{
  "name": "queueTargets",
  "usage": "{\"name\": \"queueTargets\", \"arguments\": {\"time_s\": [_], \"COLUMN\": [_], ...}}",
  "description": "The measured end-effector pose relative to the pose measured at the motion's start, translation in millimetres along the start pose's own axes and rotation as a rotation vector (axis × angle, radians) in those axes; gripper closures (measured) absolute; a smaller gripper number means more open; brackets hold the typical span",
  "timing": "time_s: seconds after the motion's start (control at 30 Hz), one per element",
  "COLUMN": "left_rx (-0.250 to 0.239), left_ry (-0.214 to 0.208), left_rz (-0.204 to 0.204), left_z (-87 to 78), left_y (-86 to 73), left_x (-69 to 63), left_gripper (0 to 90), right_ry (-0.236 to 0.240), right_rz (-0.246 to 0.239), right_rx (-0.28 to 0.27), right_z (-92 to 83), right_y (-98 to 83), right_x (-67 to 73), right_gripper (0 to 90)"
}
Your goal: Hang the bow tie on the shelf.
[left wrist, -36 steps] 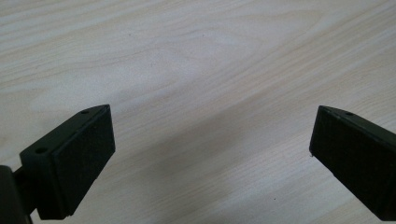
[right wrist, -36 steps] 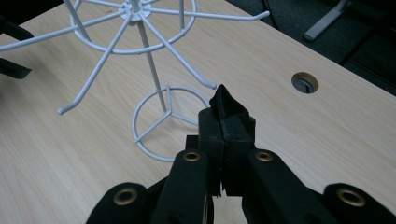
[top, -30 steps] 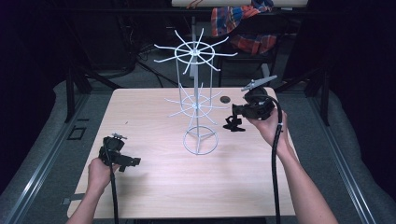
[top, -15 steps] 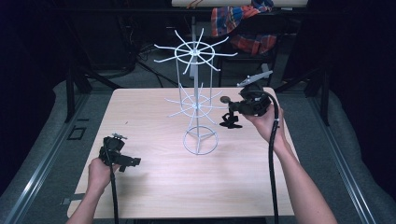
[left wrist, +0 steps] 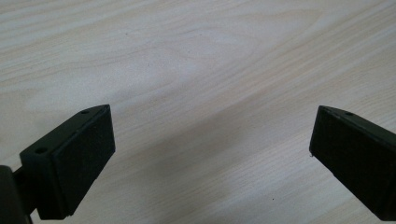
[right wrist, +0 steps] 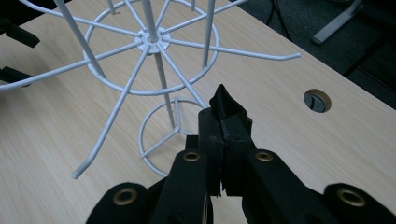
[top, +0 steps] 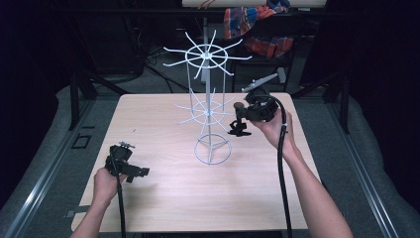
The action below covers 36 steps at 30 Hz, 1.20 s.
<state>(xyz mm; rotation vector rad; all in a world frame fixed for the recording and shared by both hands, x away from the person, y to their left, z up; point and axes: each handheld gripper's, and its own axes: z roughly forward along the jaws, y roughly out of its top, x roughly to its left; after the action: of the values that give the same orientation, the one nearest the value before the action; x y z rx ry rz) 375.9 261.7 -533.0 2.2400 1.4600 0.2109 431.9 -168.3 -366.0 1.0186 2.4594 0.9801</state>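
Right gripper (right wrist: pixel 224 140) at the wire rack (top: pixel 208 111), a small black piece (right wrist: pixel 227 108) pinched in its jaws.
The rack's lower ring of hooks lay just ahead of and below those jaws; the left gripper (left wrist: pixel 210 154), jaws spread, hung over bare table (top: pixel 163 198) well apart.

In the right gripper view, the jaws of the right gripper (right wrist: pixel 223 140) stand pressed together around a small black object (right wrist: pixel 227 108) whose lower part is hidden between them; its kind cannot be told. The white wire rack (right wrist: pixel 149 60) is cut off by the top and left edges there, so its upper tier and most spoke tips are lost. In the left gripper view, both jaws of the left gripper (left wrist: pixel 210 154) run off the bottom edge. In the high view, the person's forearms are cut off at the bottom, and the plaid cloth (top: pixel 257 25) behind the table (top: pixel 163 198) is partly lost in darkness.
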Motion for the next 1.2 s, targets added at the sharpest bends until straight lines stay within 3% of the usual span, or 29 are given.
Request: {"name": "queueTargets", "arguments": {"time_s": [0.37, 0.7, 1.2], "left_rx": [0.0, -0.003, 0.002], "left_ry": [0.0, 0.006, 0.0], "left_rz": [-0.001, 0.0, 0.002], "left_z": [-0.3, -0.6, -0.2], "left_y": [-0.1, -0.1, -0.2], "left_x": [-0.3, 0.0, 0.3], "left_gripper": [0.1, 0.1, 0.1], "right_ry": [0.012, 0.004, 0.04], "right_rz": [-0.015, -0.043, -0.001], "right_rx": [0.014, 0.043, 0.053], "right_z": [6.0, 21.1, 30.9], "right_y": [1.4, -15.3, -26.3], "right_x": [6.0, 11.6, 3.7], "right_gripper": [89.4, 89.3, 89.3]}}
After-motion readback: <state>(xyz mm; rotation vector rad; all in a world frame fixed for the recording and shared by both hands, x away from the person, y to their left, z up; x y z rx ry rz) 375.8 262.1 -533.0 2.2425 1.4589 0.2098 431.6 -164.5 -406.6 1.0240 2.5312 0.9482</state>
